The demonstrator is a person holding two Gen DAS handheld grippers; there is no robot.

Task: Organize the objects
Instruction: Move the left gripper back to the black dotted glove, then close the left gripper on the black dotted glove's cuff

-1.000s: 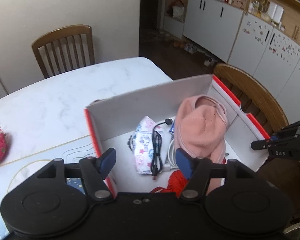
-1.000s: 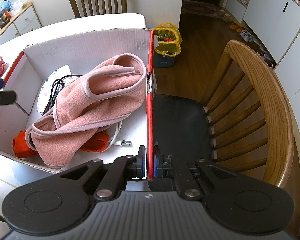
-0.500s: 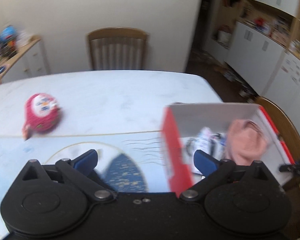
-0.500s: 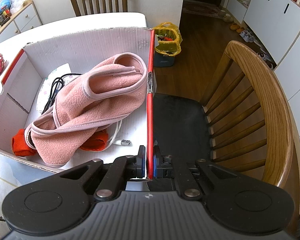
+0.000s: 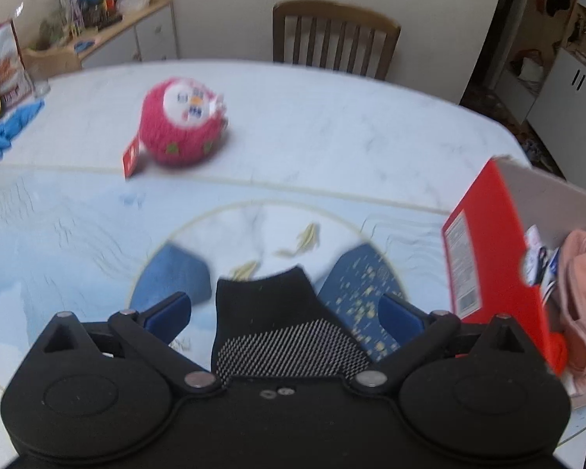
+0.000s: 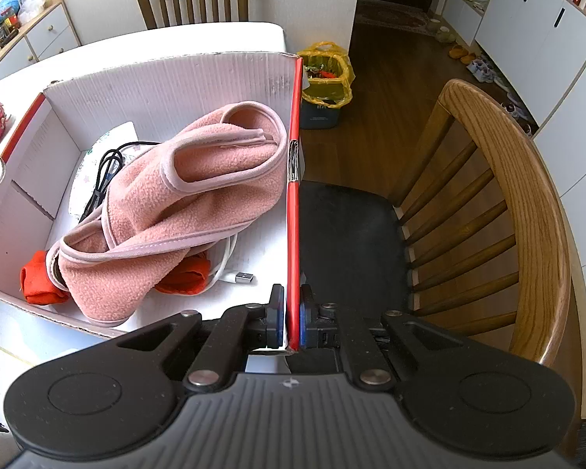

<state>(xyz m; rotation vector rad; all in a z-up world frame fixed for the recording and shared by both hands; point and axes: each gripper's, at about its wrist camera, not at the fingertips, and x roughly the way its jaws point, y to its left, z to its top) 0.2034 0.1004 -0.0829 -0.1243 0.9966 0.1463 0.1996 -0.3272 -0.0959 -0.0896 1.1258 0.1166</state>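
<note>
A black sock lies on the blue patterned mat, and my left gripper hangs over it, open wide, with its blue pads apart from the fabric on either side. A pink plush toy sits farther back on the white table. At the right stands the red-and-white cardboard box. My right gripper is shut on the box's red side wall. Inside lie a pink fleece garment, a black cable, an orange cloth and a white USB cable.
A wooden chair stands at the table's far side, and another wooden chair is right beside the box. A bin with a yellow bag stands on the floor. Blue cloth lies at the table's left edge near a sideboard.
My left gripper swung left, away from the box to over the mat, and its jaws widened; the black sock came into view between them. The right gripper kept its grip and place.
</note>
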